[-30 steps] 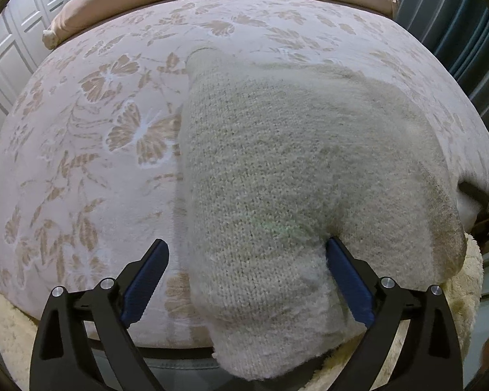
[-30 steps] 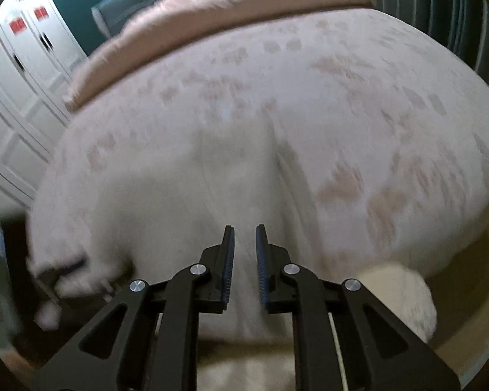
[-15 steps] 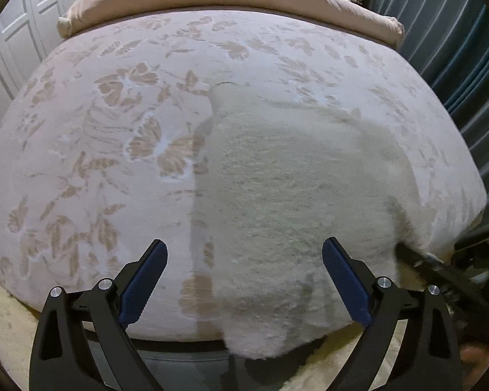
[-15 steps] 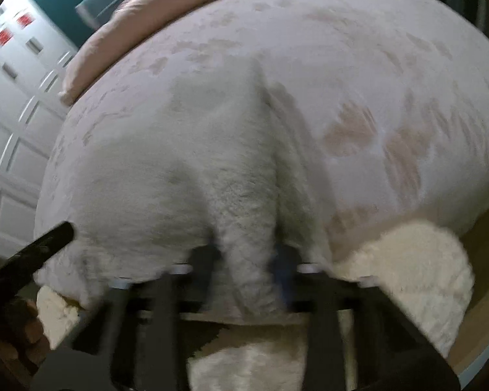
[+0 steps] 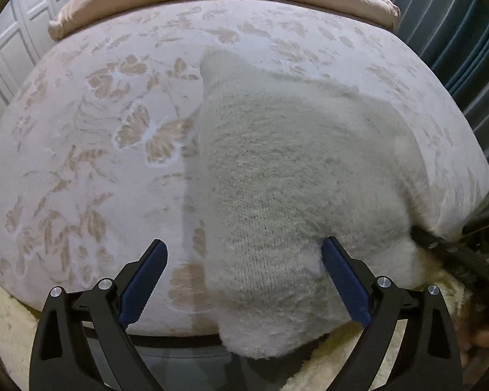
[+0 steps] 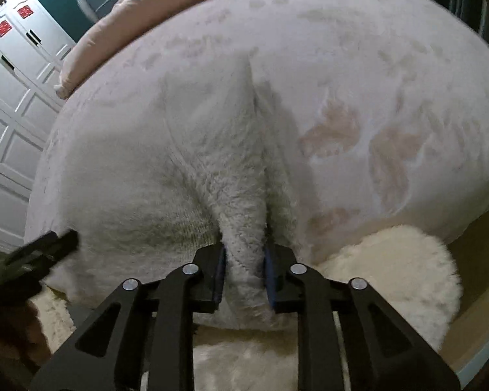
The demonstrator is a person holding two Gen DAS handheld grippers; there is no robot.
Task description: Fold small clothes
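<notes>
Cream knit garment [image 5: 290, 195] drapes over the bed's [image 5: 81, 169] near edge, running toward the far edge; right tool [image 6: 244, 277], just widening, pinches its hem fold, left tool [image 5: 244, 280] spread wide.

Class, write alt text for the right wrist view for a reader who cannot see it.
The right tongs pinch a bunched fold at the near edge of a fuzzy white knit garment lying on a floral bedspread. A fluffy cream rug lies below the bed.
</notes>
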